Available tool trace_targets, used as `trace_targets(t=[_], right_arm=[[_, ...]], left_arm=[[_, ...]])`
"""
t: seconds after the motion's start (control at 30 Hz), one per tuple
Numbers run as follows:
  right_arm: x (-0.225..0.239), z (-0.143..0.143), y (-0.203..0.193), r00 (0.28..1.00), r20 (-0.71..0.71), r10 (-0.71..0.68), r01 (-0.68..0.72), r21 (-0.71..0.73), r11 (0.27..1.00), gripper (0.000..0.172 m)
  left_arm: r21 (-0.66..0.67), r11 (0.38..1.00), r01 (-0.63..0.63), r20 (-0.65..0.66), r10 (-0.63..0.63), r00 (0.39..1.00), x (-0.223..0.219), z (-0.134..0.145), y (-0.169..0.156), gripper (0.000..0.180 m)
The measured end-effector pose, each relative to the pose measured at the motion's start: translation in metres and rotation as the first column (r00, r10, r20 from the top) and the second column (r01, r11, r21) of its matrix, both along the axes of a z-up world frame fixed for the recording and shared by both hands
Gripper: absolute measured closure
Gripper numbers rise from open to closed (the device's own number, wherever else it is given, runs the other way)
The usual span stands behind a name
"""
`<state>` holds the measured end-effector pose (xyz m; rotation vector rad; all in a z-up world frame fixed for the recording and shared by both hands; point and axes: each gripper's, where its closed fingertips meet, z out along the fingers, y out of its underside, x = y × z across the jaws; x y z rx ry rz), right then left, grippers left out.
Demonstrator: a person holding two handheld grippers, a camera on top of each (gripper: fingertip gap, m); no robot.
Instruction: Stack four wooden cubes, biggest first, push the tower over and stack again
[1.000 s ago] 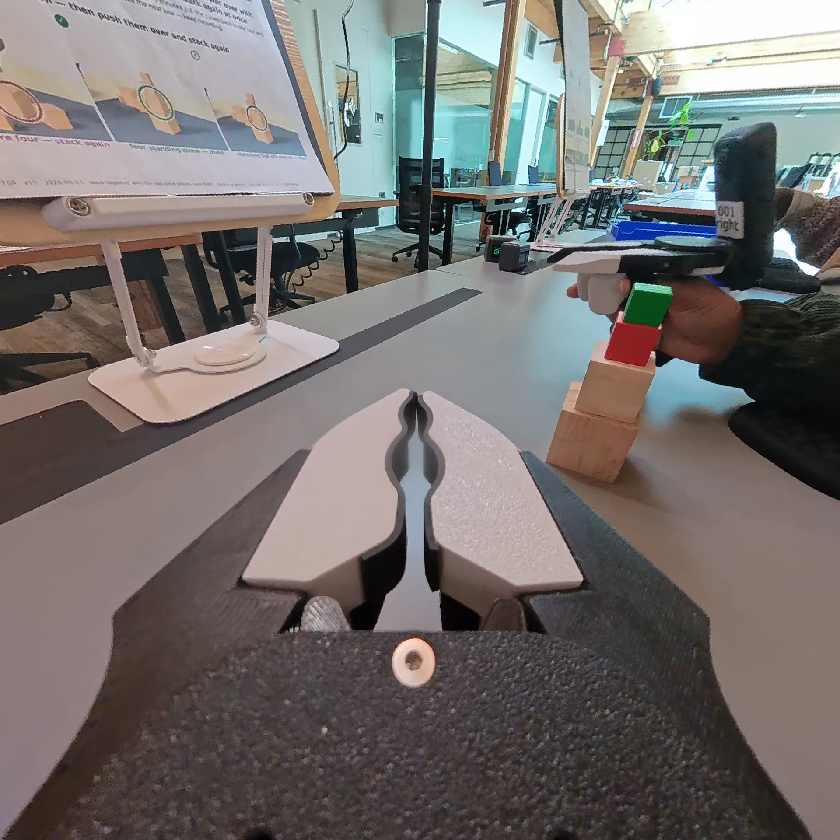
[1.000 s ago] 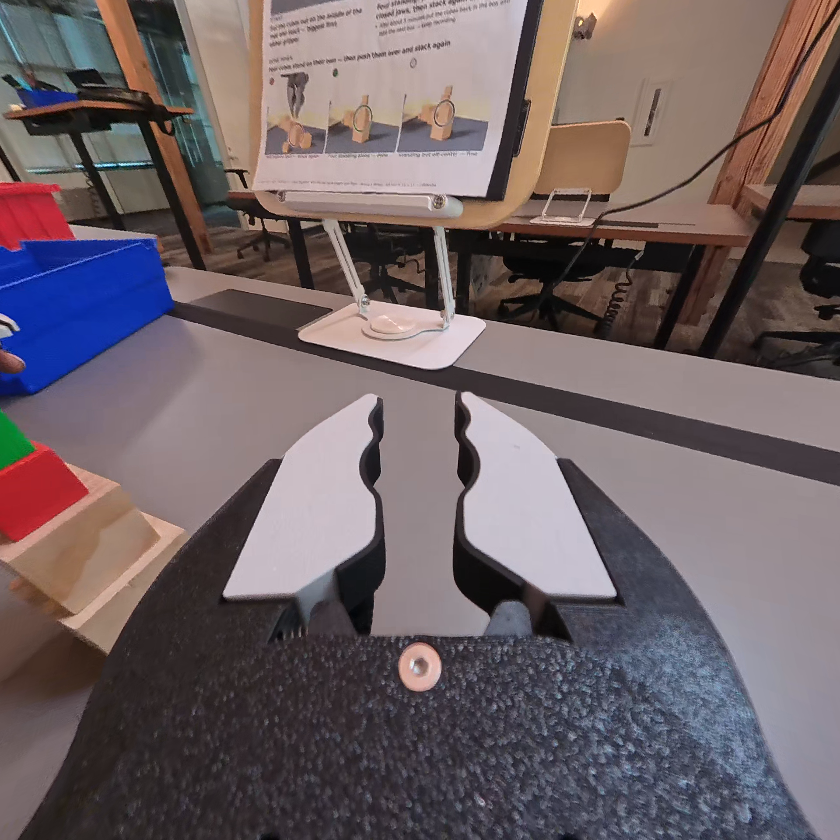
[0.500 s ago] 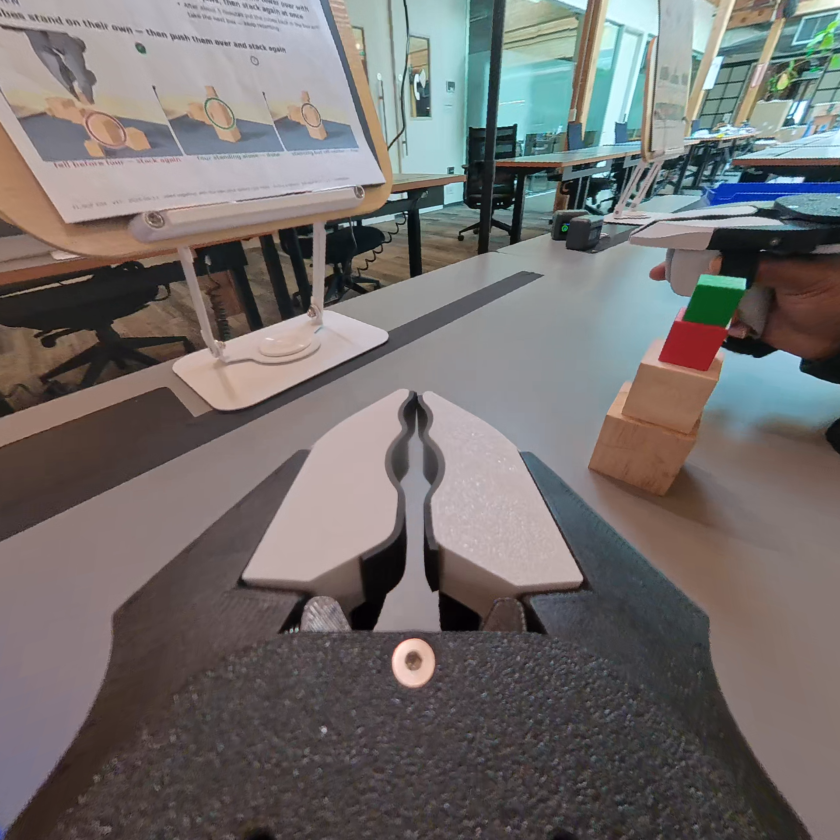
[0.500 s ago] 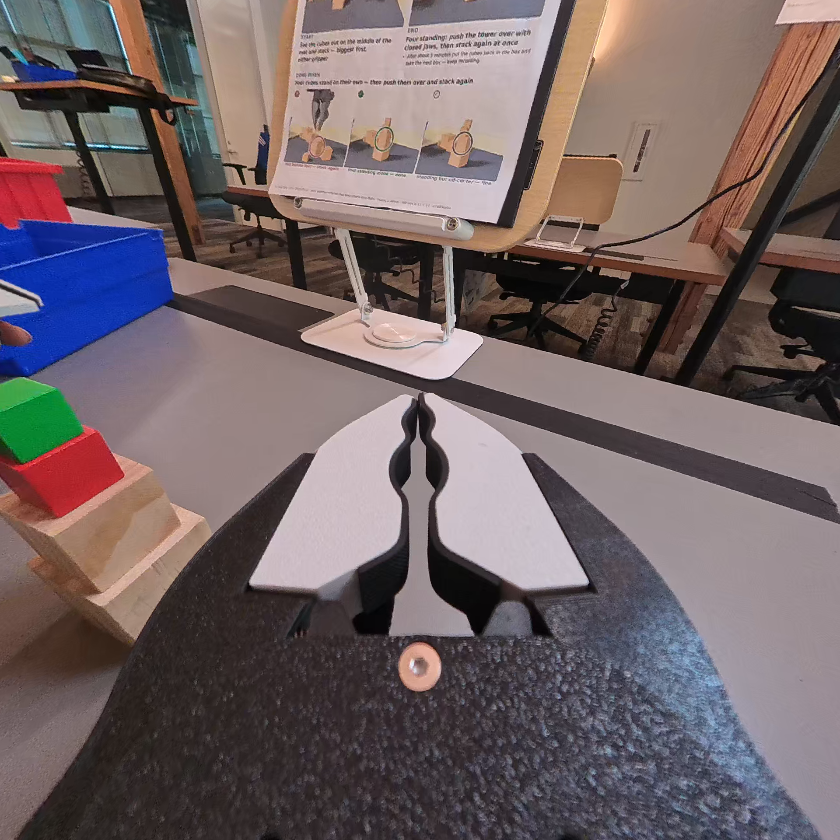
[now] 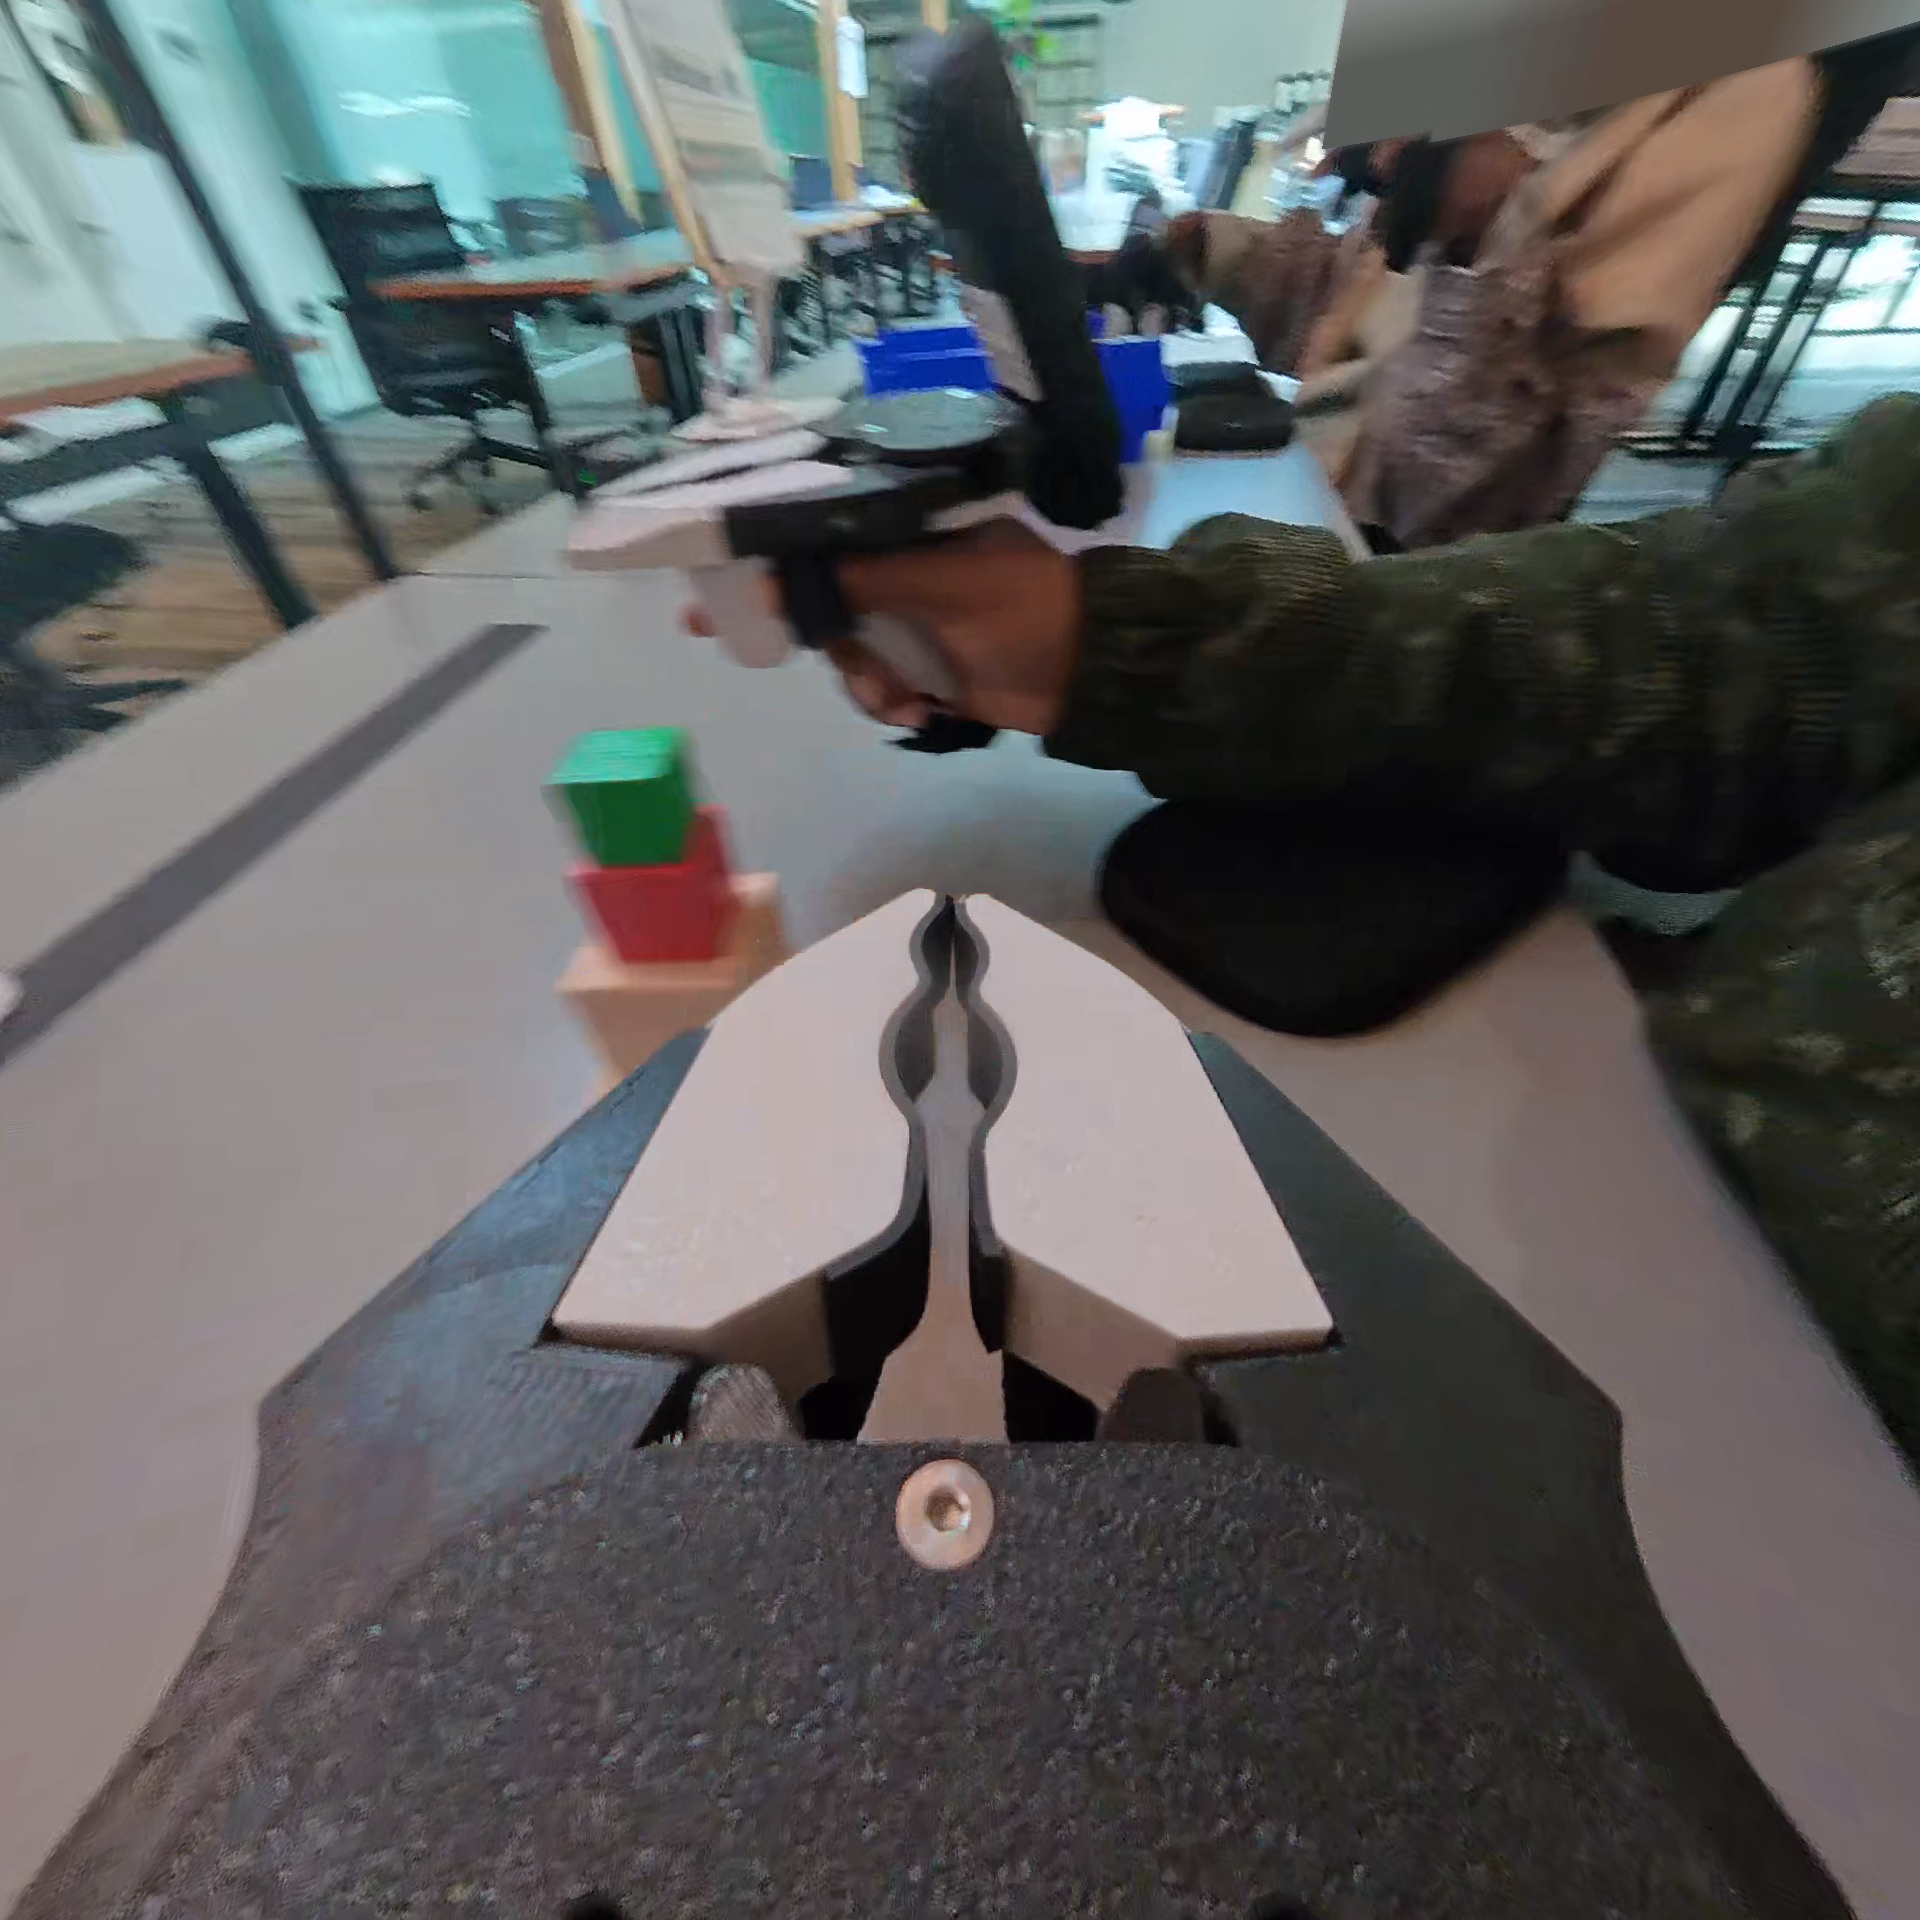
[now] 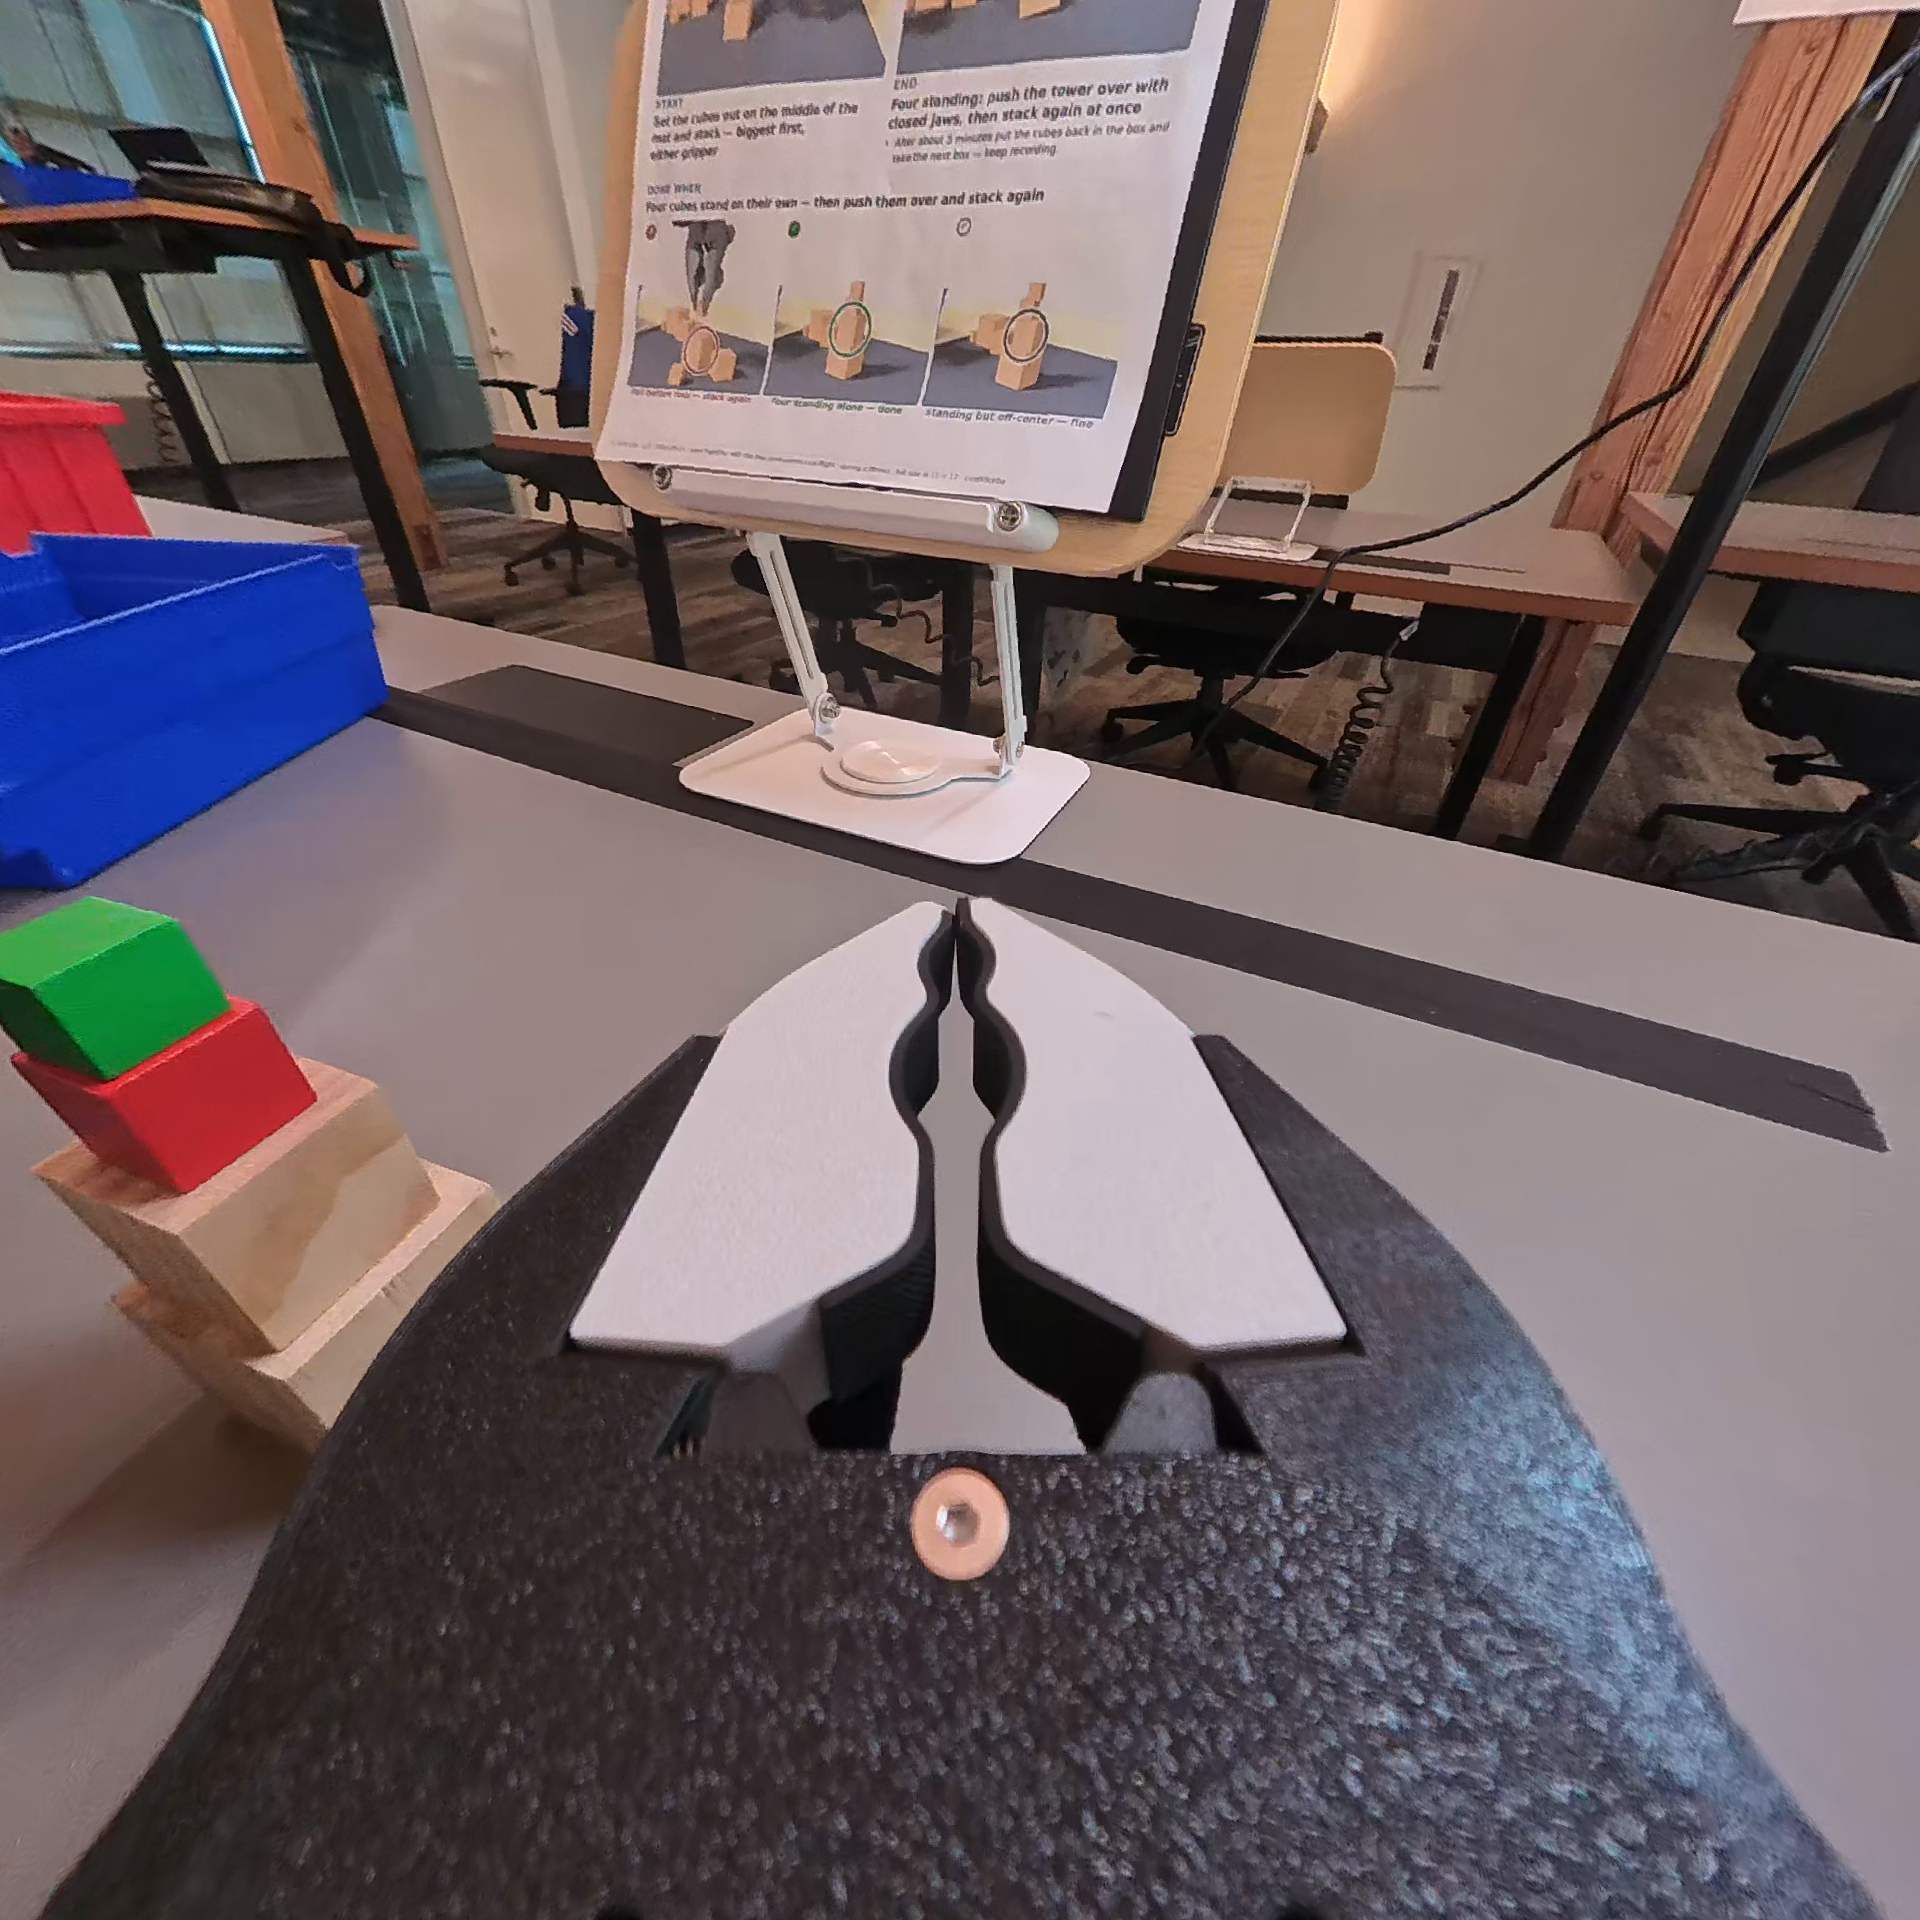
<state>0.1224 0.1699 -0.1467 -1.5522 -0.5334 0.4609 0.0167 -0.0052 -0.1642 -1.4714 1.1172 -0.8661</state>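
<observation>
A tower of cubes stands on the grey table (image 6: pixel 520 935): a green cube (image 5: pixel 623 795) on a red cube (image 5: pixel 655 899) on two wooden cubes (image 5: pixel 649 997). My left gripper (image 5: pixel 951 904) is shut with nothing between its fingers, just right of the tower and close to it. In the right wrist view the green cube (image 6: pixel 104 982), the red cube (image 6: pixel 171 1091) and the wooden cubes (image 6: pixel 260 1236) stand at the left. My right gripper (image 6: pixel 956 909) is shut with nothing between its fingers, to the right of the tower. It also shows in the left wrist view (image 5: pixel 665 509), held by a hand above and beyond the tower.
A white stand (image 6: pixel 883 779) holding an instruction sheet (image 6: pixel 904 239) sits at the table's far edge behind a black strip (image 6: pixel 1351 987). A blue bin (image 6: pixel 177 686) and a red bin (image 6: pixel 52 468) stand at the left. A person's sleeve (image 5: pixel 1455 644) reaches in over the table. The grippers' ends are close to 20 cm from one another. My left gripper is the nearer one to the red cube (image 6: pixel 171 1091): about 8 cm, against 12 cm.
My right gripper's pads came together on air and it rose a little beside the tower. My left gripper swung right, bringing the tower close in front on its left; the view is blurred.
</observation>
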Motion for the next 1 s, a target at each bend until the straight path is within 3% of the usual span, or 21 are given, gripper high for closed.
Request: trace_targets(t=[0.1, 0.27, 0.5, 0.67, 0.77, 0.87, 1.0], right_arm=[[-0.002, -0.002, 0.0, 1.0, 0.007, 0.011, -0.011, -0.004, 1.0, 0.171], [-0.005, -0.003, -0.001, 0.999, 0.02, 0.026, -0.026, -0.006, 1.0, 0.171], [-0.008, -0.007, -0.001, 0.999, 0.023, 0.044, -0.043, -0.023, 0.999, 0.171], [-0.013, -0.012, -0.003, 0.997, 0.04, 0.066, -0.064, -0.035, 0.997, 0.171], [-0.016, -0.014, -0.004, 0.996, 0.047, 0.081, -0.079, -0.043, 0.996, 0.171], [-0.018, -0.017, -0.004, 0.994, 0.056, 0.095, -0.092, -0.054, 0.994, 0.171], [-0.02, -0.02, -0.004, 0.993, 0.067, 0.1, -0.096, -0.065, 0.993, 0.171]], left_arm=[[-0.115, 0.992, 0.053, -0.006, -0.054, 0.998, 0.048, -0.018, -0.02, 0.18], [-0.16, 0.978, -0.134, -0.157, 0.109, 0.982, 0.079, -0.058, 0.006, 0.18], [-0.216, 0.839, -0.499, -0.169, 0.472, 0.866, 0.011, -0.058, 0.088, 0.18], [-0.348, 0.692, -0.633, -0.089, 0.647, 0.757, -0.054, -0.054, 0.131, 0.18], [-0.438, 0.624, -0.647, -0.024, 0.711, 0.702, -0.09, -0.048, 0.143, 0.18], [-0.427, 0.611, -0.667, 0.023, 0.744, 0.667, -0.114, -0.039, 0.146, 0.18], [-0.382, 0.652, -0.655, 0.092, 0.732, 0.675, -0.126, -0.021, 0.144, 0.18]])
